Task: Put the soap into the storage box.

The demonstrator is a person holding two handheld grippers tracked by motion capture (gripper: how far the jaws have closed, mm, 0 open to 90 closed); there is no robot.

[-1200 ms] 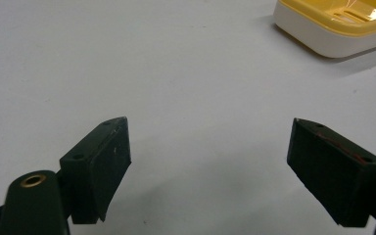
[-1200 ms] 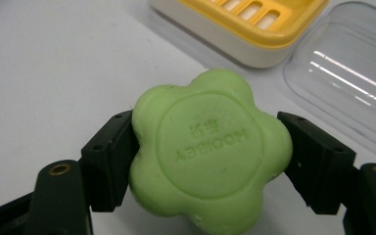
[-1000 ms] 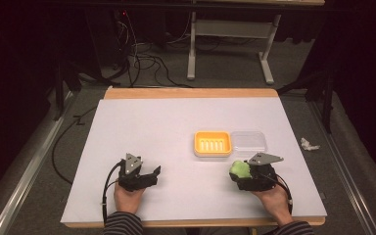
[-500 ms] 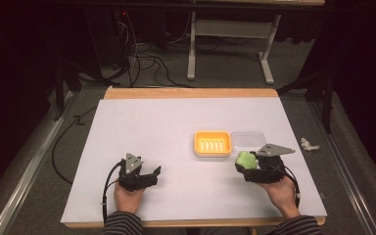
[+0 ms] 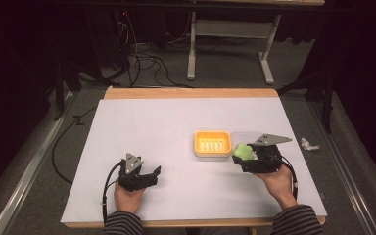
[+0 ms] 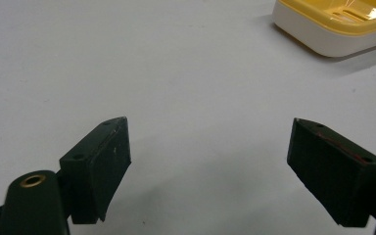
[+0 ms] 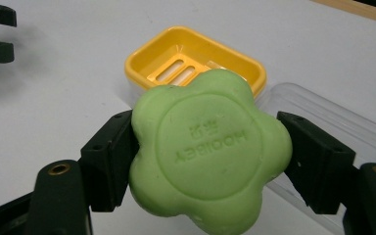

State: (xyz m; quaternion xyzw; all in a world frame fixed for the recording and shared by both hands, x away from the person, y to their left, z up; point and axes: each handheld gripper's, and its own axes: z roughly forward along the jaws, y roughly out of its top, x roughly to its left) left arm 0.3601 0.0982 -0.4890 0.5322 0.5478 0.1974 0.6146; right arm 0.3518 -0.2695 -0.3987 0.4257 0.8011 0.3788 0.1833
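Green soap (image 7: 208,149) pinched, right tongs (image 7: 210,156) | yellow dish (image 5: 212,144) beside | left tongs (image 6: 210,166) spread

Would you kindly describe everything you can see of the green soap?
The green soap is a flower-shaped bar with five rounded lobes, matte and waxy-looking. A raised round face carries embossed lettering, upside down in the right gripper view. It is clamped at two opposite sides between the jaws of the right hand-held gripper, lifted off the white table, just short of the yellow soap dish and the clear lid.
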